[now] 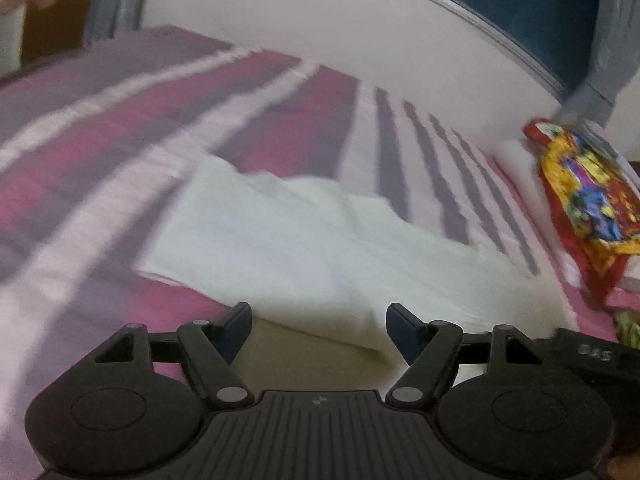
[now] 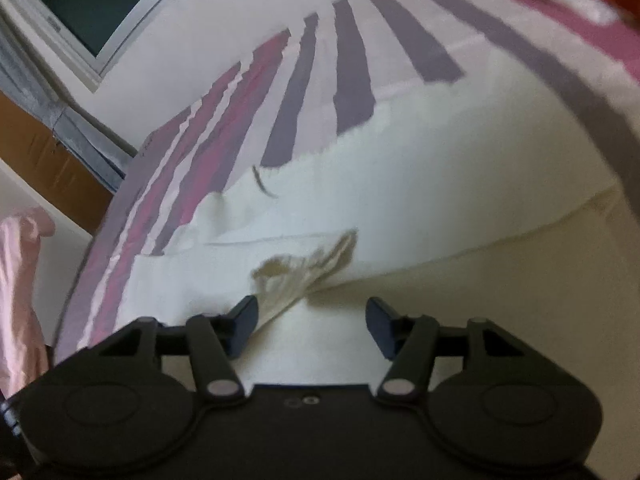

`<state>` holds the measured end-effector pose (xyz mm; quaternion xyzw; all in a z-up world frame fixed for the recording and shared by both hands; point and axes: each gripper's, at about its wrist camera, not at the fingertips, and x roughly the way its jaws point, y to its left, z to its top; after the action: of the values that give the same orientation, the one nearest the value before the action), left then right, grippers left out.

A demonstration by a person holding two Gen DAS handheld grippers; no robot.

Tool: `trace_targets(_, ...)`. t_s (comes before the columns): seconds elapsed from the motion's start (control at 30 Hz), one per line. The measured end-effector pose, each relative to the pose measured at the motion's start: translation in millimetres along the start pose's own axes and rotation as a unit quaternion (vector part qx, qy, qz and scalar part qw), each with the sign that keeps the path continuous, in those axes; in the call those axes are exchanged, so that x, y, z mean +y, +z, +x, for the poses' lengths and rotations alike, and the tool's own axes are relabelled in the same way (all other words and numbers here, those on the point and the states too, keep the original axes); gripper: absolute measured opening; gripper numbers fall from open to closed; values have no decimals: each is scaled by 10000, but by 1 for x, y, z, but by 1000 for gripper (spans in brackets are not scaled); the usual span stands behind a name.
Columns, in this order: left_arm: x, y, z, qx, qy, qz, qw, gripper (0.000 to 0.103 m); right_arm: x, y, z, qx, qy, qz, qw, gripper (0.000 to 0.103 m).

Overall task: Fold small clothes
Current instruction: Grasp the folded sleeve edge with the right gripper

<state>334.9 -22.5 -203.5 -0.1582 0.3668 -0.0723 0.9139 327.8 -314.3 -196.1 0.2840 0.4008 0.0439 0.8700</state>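
On the pink-and-purple striped bedspread, a white folded cloth is approached by left gripper and right gripper, jaws spread wide, empty, presumably for regrasping.

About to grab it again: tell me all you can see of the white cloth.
The white cloth is plain, soft fabric, partly folded in layers, lying flat on the striped sheet. A rumpled, frayed-looking edge bunches up near the open right gripper. The open left gripper hovers at its near edge; neither holds it.
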Motion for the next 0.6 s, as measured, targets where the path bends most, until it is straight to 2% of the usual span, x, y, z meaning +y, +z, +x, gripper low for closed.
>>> trace_targets(0.17, 37, 6, -5, -130, 335, -166, 9992, 74, 10, -4, 4, 29, 215, 87, 9997, 62)
trace_targets(0.23, 50, 8, -4, -114, 401, -305, 9987, 74, 13, -5, 4, 33, 169, 13, 9999, 61)
trace_targets(0.3, 55, 9, -2, -115, 421, -424, 9981, 74, 15, -6, 8, 82, 52, -56, 9999, 57)
trace_targets(0.37, 57, 9, 1, -119, 438, -487, 9978, 74, 15, -6, 13, 73, -46, -84, 9999, 37)
trace_targets(0.4, 57, 9, 2, -118, 431, -476, 9979, 74, 16, -6, 14, 44, -97, -116, 9999, 34)
trace_targets(0.47, 56, 9, 3, -133, 466, -423, 9979, 74, 20, -6, 15, -9, -143, -210, 9997, 18)
trace_targets(0.53, 56, 10, 4, -174, 442, -436, 9979, 74, 25, -6, 14, -99, -171, -407, 9990, 7)
trace_targets(0.6, 55, 11, 3, -217, 419, -442, 9979, 74, 34, -4, 10, -286, -244, -738, 9966, 6)
